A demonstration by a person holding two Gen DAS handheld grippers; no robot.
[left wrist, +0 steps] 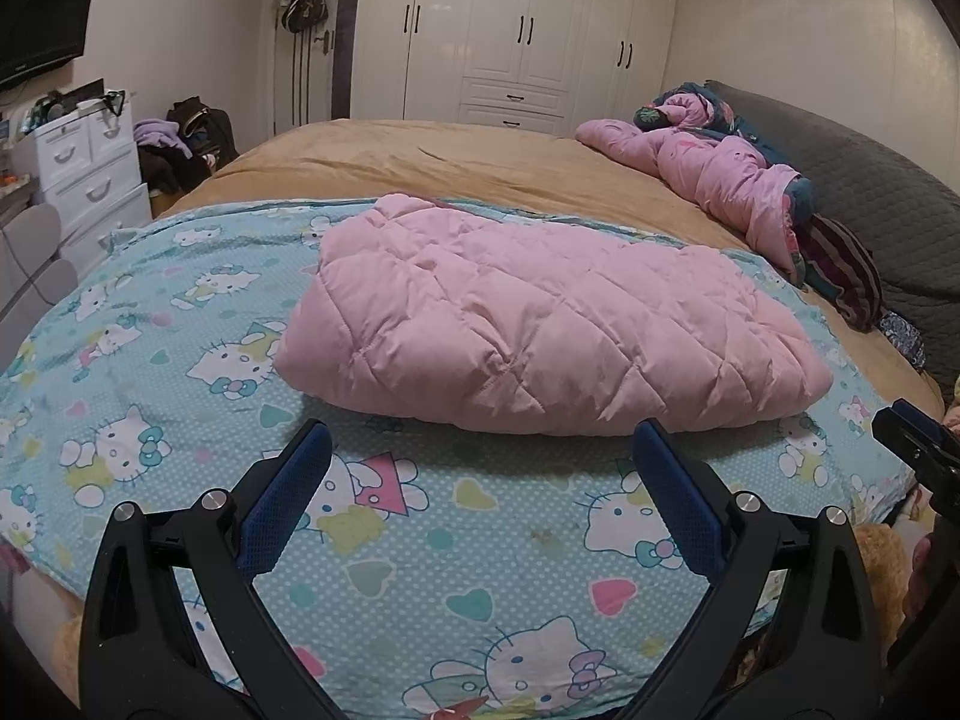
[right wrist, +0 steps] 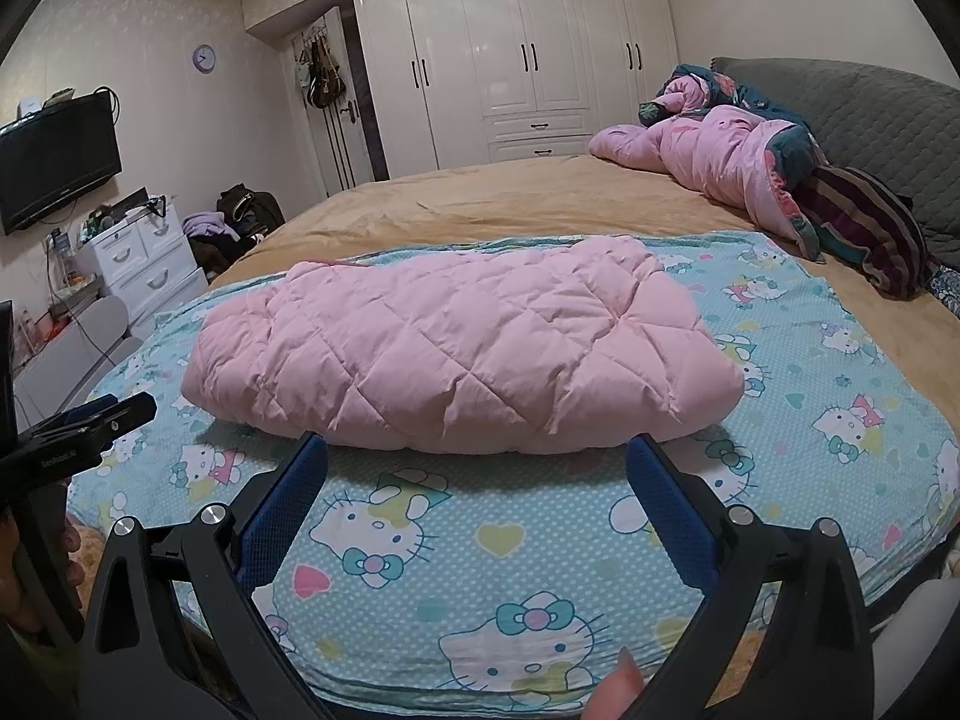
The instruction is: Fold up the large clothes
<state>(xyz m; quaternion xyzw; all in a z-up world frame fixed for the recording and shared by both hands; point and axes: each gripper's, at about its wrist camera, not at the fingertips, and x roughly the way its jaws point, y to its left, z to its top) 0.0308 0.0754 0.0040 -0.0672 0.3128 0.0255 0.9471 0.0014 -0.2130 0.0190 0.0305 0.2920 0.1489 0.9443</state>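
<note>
A pink quilted jacket (left wrist: 540, 324) lies folded into a thick bundle on a light-blue cartoon-cat sheet (left wrist: 180, 360) spread over the bed. It also shows in the right wrist view (right wrist: 456, 354). My left gripper (left wrist: 483, 438) is open and empty, hovering over the sheet just in front of the jacket's near edge. My right gripper (right wrist: 477, 450) is open and empty, also just short of the jacket's near edge. The right gripper's body shows at the right edge of the left wrist view (left wrist: 918, 444); the left gripper's body shows at the left edge of the right wrist view (right wrist: 78, 432).
A tan bedspread (left wrist: 420, 162) covers the bed behind the sheet. A crumpled pink quilt (left wrist: 720, 174) and striped cushion (left wrist: 840, 264) lie by the grey headboard (left wrist: 870, 180). White drawers (left wrist: 90, 174), a TV (right wrist: 54, 162) and wardrobes (left wrist: 528, 30) line the walls.
</note>
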